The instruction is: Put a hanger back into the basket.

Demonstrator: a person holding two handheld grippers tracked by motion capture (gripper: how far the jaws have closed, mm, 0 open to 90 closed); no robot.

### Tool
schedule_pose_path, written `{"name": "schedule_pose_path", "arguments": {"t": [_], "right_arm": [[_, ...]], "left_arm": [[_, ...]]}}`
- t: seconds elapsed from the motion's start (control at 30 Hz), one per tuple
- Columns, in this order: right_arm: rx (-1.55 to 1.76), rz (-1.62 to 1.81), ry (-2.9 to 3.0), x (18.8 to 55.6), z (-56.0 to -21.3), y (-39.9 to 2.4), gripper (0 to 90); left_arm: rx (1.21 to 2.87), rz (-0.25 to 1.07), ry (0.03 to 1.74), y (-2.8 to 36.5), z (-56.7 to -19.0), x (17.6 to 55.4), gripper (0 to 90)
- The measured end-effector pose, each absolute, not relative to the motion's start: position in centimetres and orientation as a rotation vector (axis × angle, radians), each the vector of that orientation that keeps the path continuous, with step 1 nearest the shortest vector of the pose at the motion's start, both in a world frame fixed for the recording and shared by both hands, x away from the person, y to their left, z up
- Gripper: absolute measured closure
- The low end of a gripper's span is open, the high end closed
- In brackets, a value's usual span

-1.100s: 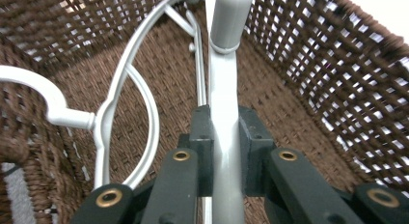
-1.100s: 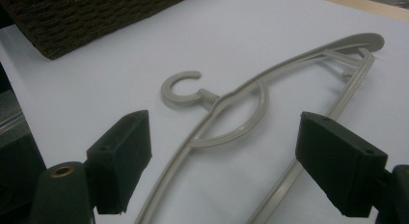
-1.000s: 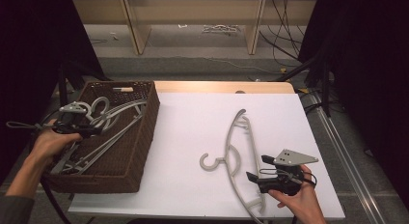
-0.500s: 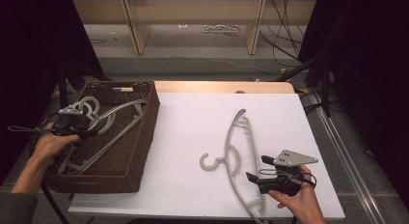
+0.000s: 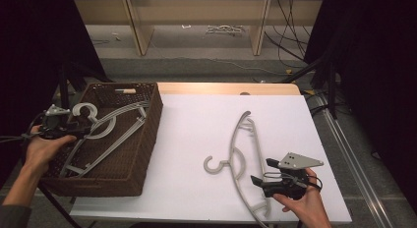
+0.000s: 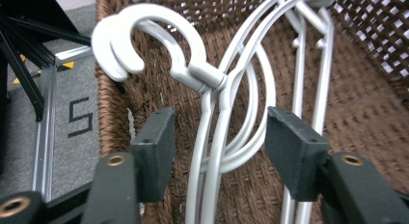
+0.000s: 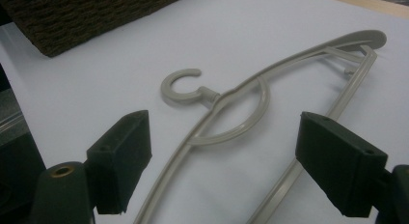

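Hanger on the table lies just ahead of my right tongs (image 5: 259, 173).
Right jaws gape, straddling the hanger (image 7: 251, 105) near the table's (image 5: 196, 125) front edge, its length running away; left tongs (image 6: 219, 147), jaws just opened, hold nothing over the basket's (image 5: 147, 139) hangers (image 6: 226, 89).

A white-topped table (image 5: 206, 115) with a wooden far edge carries a brown wicker basket (image 5: 147, 134) at its left end and a grey plastic hanger (image 5: 242, 139) lying flat, its lower arm between the right gripper's fingers (image 7: 123, 159).

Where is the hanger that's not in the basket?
In the high view, the hanger lies flat on the white table, right of the brown basket, just ahead of the right claw.
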State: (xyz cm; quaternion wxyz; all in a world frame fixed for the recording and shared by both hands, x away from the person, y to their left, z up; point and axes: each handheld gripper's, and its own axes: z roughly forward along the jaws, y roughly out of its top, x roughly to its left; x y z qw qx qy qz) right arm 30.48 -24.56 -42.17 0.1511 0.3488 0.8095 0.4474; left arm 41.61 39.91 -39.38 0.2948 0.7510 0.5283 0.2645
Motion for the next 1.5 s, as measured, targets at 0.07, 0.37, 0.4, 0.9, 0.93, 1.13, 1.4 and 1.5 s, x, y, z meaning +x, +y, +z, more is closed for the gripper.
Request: {"name": "schedule_pose_path", "arguments": {"t": [0.07,0.37,0.4,0.9,0.93,1.13,1.4,1.5], "right_arm": [[1.002,1.286,2.324,30.5,-42.2,-24.5,21.3],[1.001,1.290,2.321,30.4,-42.2,-24.3,21.3],[1.000,1.291,2.321,30.4,-42.2,-24.3,21.3],[1.012,1.297,2.305,30.2,-42.3,-23.9,21.2],[1.011,1.298,2.306,30.2,-42.3,-23.8,21.1],[1.017,1.307,2.318,30.1,-42.3,-23.6,21.2],[1.017,1.308,2.312,30.1,-42.4,-23.2,21.3],[1.018,1.316,2.307,30.0,-42.4,-23.2,21.4]], "left_arm": [[1.978,0.721,1.390,39.7,-38.9,41.0,41.7],[1.777,0.713,1.355,38.0,-36.7,37.8,29.5],[1.764,0.711,1.346,37.5,-36.5,37.3,27.1],[1.712,0.633,1.041,28.3,-35.5,31.6,24.4],[1.719,0.629,1.022,27.8,-35.6,31.5,24.2],[1.717,0.589,0.917,24.5,-36.3,30.8,22.8],[1.751,0.562,0.782,21.0,-37.9,30.6,22.6],[1.731,0.557,0.764,20.4,-38.4,30.5,22.6]]}}
